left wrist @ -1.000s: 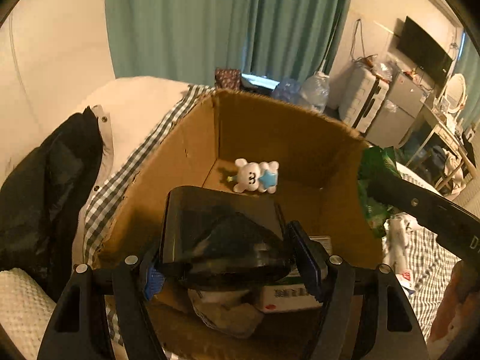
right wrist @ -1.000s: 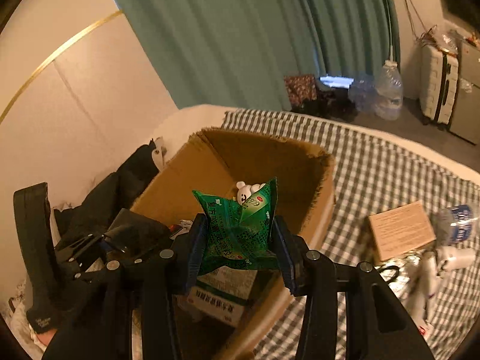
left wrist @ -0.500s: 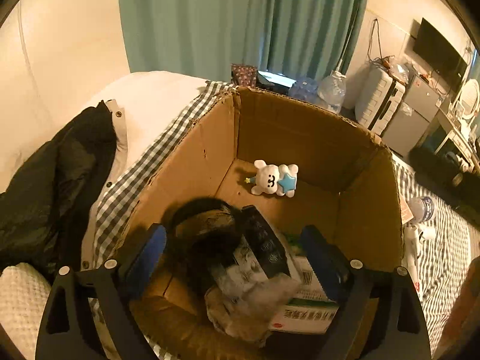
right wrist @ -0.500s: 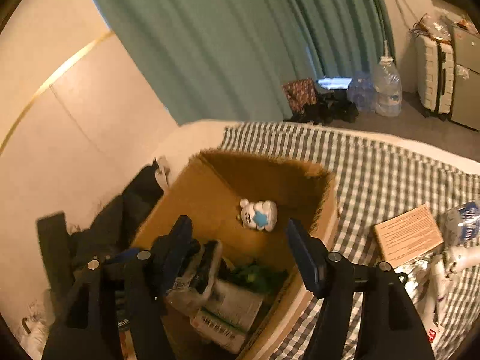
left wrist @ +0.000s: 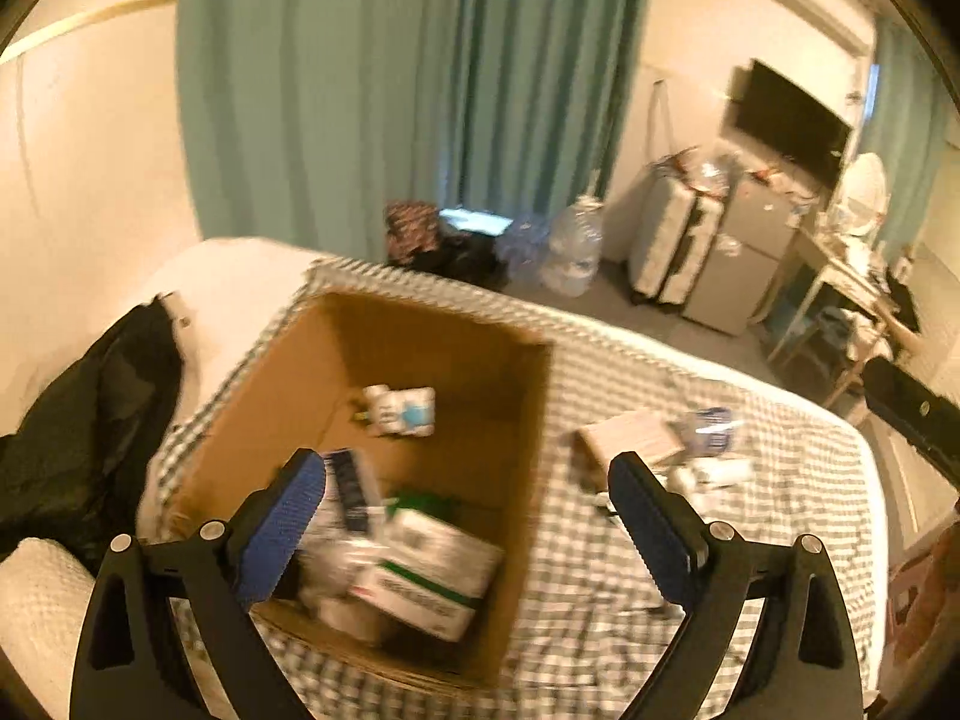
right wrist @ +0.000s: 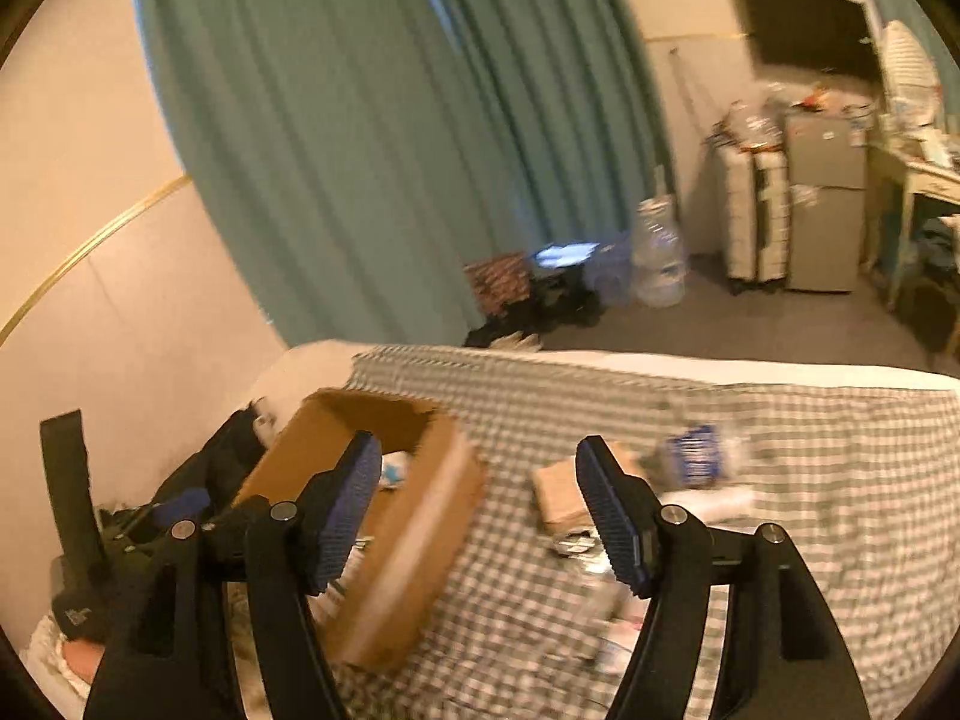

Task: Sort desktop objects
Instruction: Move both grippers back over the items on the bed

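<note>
An open cardboard box point(left wrist: 258, 396) stands on the checked bedcover. Inside lie a white toy bear point(left wrist: 399, 411), a white and green carton point(left wrist: 429, 576), a dark item point(left wrist: 351, 486) and a green packet point(left wrist: 426, 501). My left gripper point(left wrist: 465, 468) hovers above the box's near side, its jaws opening wide with nothing between them. My right gripper point(right wrist: 479, 450) hangs to the right of the box point(right wrist: 414, 516), jaws also opening and empty. Loose on the cover are a small brown box point(right wrist: 558, 492) and a blue-labelled bottle point(right wrist: 696, 456).
A black jacket point(left wrist: 90, 408) lies left of the box. The checked bedcover point(left wrist: 600, 630) carries more small white items near the brown box. Beyond the bed are green curtains point(left wrist: 360, 90), water jugs point(left wrist: 576, 252), a suitcase point(left wrist: 666, 240) and a desk point(left wrist: 840, 276).
The left gripper let go of the dark item and the right one the green packet; both now lie in the box. Both grippers opened and drew up and back from the box.
</note>
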### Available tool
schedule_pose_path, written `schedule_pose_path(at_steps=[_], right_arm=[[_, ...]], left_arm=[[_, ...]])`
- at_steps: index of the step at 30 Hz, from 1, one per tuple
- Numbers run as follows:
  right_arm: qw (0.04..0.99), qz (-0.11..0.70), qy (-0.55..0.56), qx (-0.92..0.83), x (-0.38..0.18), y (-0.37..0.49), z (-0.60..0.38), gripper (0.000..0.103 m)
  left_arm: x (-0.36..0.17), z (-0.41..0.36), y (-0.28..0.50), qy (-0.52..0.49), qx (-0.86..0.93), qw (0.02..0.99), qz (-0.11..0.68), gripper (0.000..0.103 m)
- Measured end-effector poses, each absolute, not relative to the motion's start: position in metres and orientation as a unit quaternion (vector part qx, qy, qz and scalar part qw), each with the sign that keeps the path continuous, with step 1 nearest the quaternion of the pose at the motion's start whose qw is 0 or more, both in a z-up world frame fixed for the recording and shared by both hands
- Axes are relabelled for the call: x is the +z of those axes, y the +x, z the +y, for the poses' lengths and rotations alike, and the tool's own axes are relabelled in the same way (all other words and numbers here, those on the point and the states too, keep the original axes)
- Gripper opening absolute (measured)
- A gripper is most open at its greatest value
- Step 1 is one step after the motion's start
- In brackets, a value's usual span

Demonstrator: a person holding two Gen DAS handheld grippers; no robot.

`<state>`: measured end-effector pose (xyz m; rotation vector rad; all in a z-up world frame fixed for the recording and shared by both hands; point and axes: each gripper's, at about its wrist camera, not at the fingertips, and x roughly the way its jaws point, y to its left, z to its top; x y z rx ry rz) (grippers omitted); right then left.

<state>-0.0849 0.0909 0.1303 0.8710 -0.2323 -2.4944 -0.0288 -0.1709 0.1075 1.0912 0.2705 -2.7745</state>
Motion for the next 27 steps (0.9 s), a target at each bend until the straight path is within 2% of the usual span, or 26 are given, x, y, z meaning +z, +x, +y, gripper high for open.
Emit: schedule_pose_path(at_steps=[4,8,20,27], right_arm=[[0.212,-0.073,0.306,-0.925,0.14,-0.062,0.132,0.068],[0.179,-0.064,0.299,-0.935,0.13,-0.044,0.168,0.076],[0.129,-0.064,0.37,-0.918,0.029,-0.041,0.217,0.077],[0.128,-0.068,0.382,-0.913,0.007,-0.06,0.222,0.077]], left_arm=[[0.113,-0.124,-0.023,0.359,-0.928,0.047,0.09,0.1],[0.104,-0.084,-0.019,0.364,-0.927,0.038,0.079,0.103],[0.015,-0.001,-0.019,0.418,-0.908,0.015,0.001,0.103],[-0.029,0.026,-0.038,0.453,-0.889,-0.032,-0.053,0.103]])
